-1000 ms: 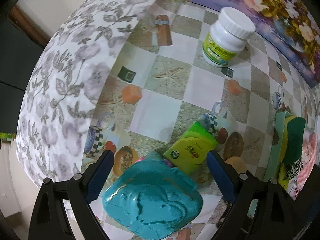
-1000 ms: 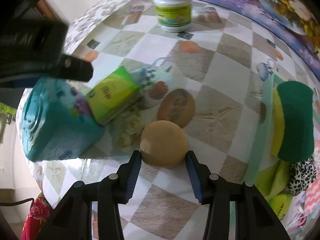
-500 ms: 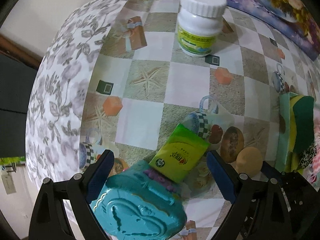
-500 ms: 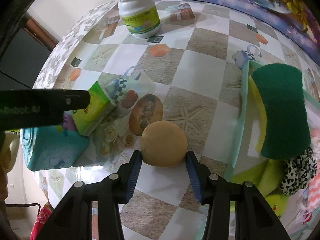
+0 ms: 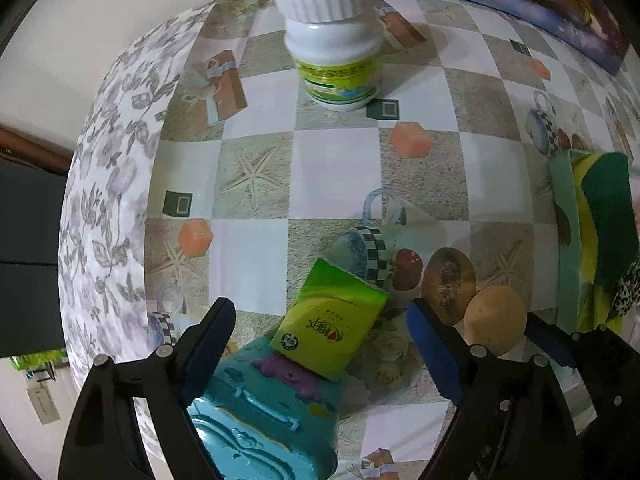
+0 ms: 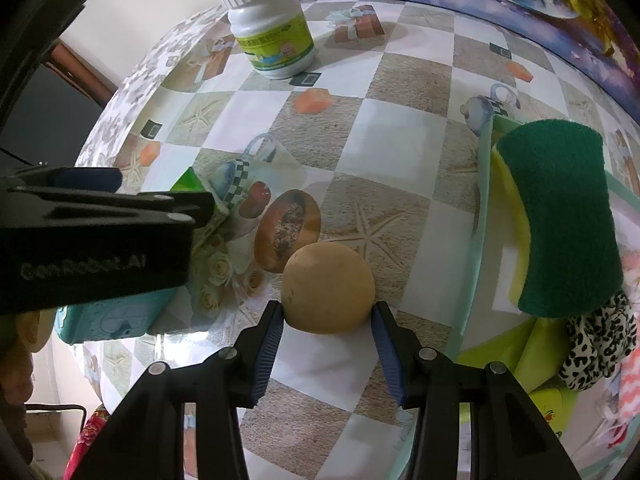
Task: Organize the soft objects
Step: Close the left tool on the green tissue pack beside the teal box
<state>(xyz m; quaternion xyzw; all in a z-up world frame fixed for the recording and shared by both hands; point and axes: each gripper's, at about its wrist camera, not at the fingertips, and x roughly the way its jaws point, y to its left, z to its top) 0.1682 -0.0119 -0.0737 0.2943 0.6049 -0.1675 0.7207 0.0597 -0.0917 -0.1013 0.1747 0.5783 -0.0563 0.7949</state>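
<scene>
Tan ball point(image 6: 328, 288), round and matte, is sitting pinched between the right gripper point(image 6: 328, 316) pads, near the pale green bin point(image 6: 482, 240) wall, bare checkered tablecloth point(image 5: 332, 168) lying open beyond it. Green tissue pack point(image 5: 332, 320), glossy and flat, is leaning on the embossed teal pouch point(image 5: 256, 412). Left gripper point(image 5: 320, 340) is pointing steeply down, jaws wide, just closing a little, straddling pack and pouch without touching either. Scouring sponge point(image 6: 560, 216), rough green on yellow, is lying atop the bin. White bottle point(image 5: 332, 40) is standing far back.
</scene>
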